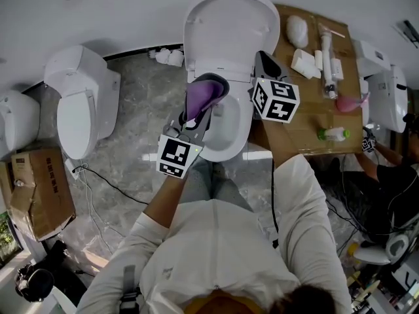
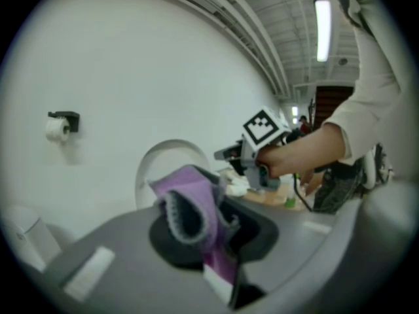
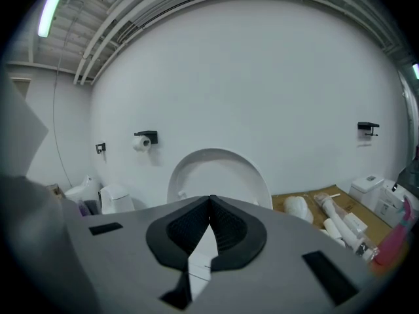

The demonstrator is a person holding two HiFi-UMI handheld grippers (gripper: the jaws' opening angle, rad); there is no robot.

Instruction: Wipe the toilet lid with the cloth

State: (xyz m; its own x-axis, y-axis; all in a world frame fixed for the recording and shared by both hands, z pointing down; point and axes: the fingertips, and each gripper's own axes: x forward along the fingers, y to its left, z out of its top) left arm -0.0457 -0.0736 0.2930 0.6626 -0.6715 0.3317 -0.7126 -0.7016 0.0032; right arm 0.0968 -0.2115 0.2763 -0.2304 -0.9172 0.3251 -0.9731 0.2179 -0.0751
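The white toilet lid (image 1: 229, 25) stands raised against the wall, above the open bowl (image 1: 229, 126). My left gripper (image 1: 206, 87) is shut on a purple cloth (image 1: 198, 97), held over the bowl's left rim just below the lid. The cloth (image 2: 193, 208) bunches up between the jaws, with the lid (image 2: 163, 169) behind it. My right gripper (image 1: 262, 61) is shut and empty, at the lid's right edge. Its jaws (image 3: 211, 201) meet in front of the lid (image 3: 219, 175).
A second toilet (image 1: 82, 103) stands to the left, with a cardboard box (image 1: 36, 188) near it. Cardboard (image 1: 311, 70) on the right carries white parts, a pink item (image 1: 350, 102) and a small bottle (image 1: 332, 134). A paper roll holder (image 3: 145, 139) hangs on the wall.
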